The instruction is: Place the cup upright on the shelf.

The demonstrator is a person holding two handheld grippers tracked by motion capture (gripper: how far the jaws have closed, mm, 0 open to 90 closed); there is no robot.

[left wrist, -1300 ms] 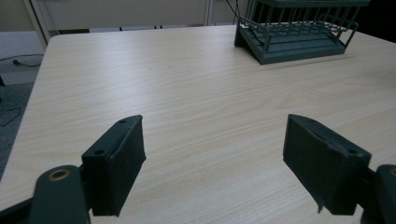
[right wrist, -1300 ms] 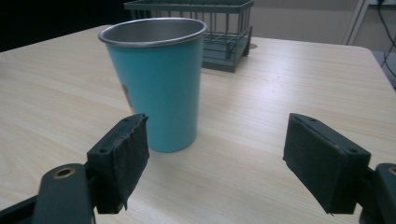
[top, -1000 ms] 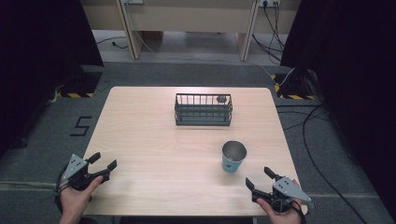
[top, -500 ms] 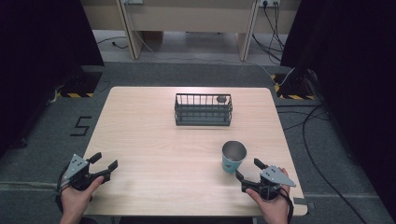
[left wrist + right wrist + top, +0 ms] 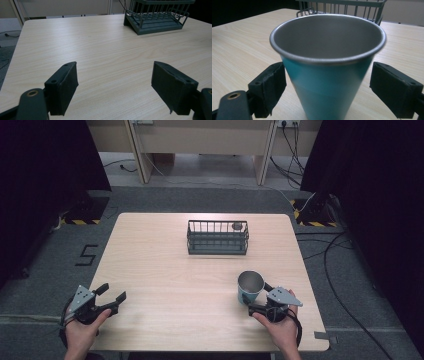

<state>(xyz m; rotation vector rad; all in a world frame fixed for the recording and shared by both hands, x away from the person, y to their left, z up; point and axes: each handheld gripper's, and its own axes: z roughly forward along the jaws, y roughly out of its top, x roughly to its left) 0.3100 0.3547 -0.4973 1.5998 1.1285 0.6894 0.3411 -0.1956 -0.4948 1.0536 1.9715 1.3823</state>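
Spanning high view, light wood desk [image 5: 165, 270]. Dark wire rack [image 5: 218, 238] at 12 o'clock, far centre. Steel cup [image 5: 250, 287], teal outside, upright at 4 o'clock, between wide-spread jaws of right tool [image 5: 259, 299], pads not touching. Left tool [image 5: 111, 296] at 8 o'clock, jaws wide apart, empty.
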